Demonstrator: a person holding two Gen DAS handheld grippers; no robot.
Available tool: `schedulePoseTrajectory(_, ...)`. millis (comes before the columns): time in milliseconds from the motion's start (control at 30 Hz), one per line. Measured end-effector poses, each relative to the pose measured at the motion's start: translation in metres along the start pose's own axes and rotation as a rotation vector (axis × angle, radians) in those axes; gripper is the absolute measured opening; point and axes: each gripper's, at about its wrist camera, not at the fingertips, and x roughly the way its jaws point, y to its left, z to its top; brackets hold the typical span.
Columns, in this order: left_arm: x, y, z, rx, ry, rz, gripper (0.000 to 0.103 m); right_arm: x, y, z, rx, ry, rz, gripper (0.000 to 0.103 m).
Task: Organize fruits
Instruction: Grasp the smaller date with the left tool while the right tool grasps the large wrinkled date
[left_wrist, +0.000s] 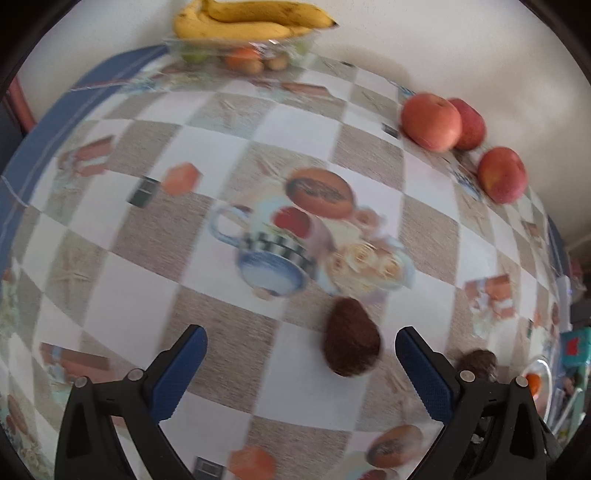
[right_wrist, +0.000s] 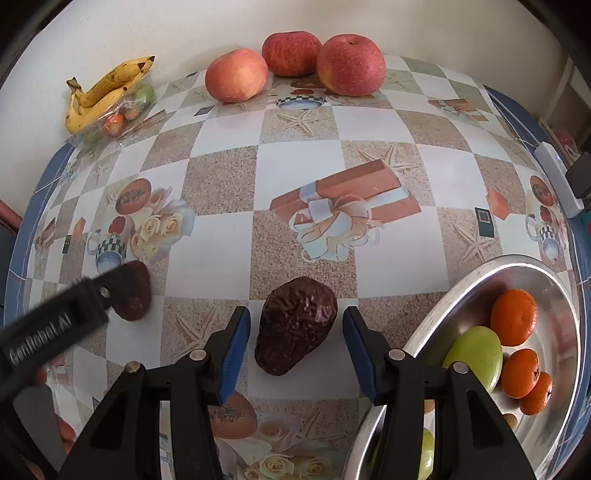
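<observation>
Your right gripper (right_wrist: 295, 334) brackets one avocado (right_wrist: 295, 325), jaws spread, pads not yet touching, placed for pickup. Your left gripper (left_wrist: 301, 347) gapes wide; another avocado (left_wrist: 351, 338) sits off-centre toward its right jaw.

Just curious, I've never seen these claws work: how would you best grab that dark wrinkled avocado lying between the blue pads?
Probably across the wide belly of the avocado, coming straight down from above. It lies flat on the table, narrow end away from the camera, and the right claw already straddles it, pads open on either side. The fat middle gives the pads most surface; the tapered end could slip out.
</observation>
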Motion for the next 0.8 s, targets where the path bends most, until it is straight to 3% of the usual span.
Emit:
schedulePoseTrajectory(133,-0.002,-0.014,-0.004,0.037,-0.001,-0.058,0.101,-0.002,0.006,-0.001,-0.021,-0.004,0.008,0.054)
schedulePoseTrajectory(267,-0.001,-0.016,-0.004,0.043,-0.013,-0.069,0.099,-0.007,0.008,-0.001,-0.027,-0.016,0.019,0.052)
schedulePoseTrajectory(400,0.006,-0.011,-0.01,0.046,-0.006,-0.043,0.099,-0.006,0.008,-0.002,-0.029,-0.015,0.01,0.052)
schedulePoseTrajectory(800,0.024,-0.033,-0.016,0.187,-0.026,0.085,0.102,0.006,0.015,-0.007,-0.084,-0.023,-0.065,0.054)
